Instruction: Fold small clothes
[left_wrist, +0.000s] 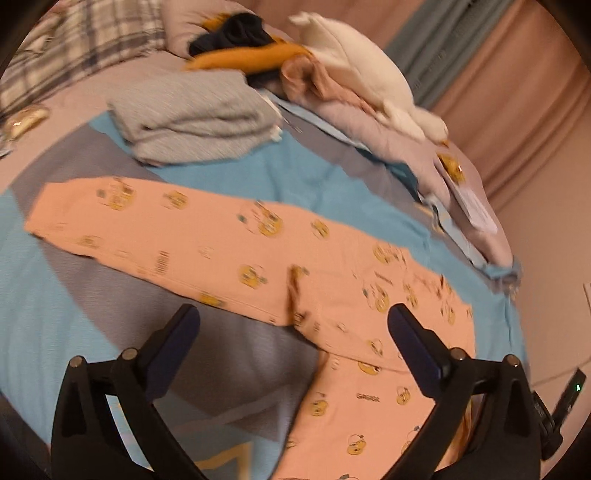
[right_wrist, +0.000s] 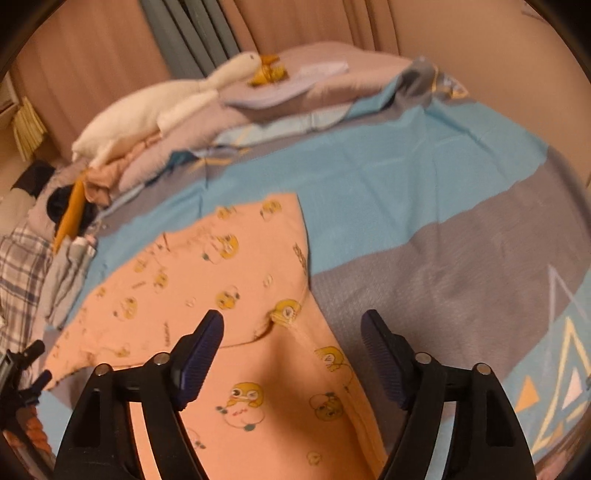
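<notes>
Small dark lettering on the pink garment (left_wrist: 367, 397) is too blurred to read.

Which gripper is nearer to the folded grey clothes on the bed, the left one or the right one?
Left. The left gripper faces the folded grey clothes just beyond the pink garment. For the right gripper they lie at the far left edge.

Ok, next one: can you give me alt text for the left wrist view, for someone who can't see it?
Peach child's pajama pants printed with yellow cartoon ducks lie spread flat on a blue-and-gray bedspread, below the open, empty left gripper. Behind them sits a folded gray garment, with a white plush toy and loose clothes piled farther back; the picture is motion-blurred.
</notes>
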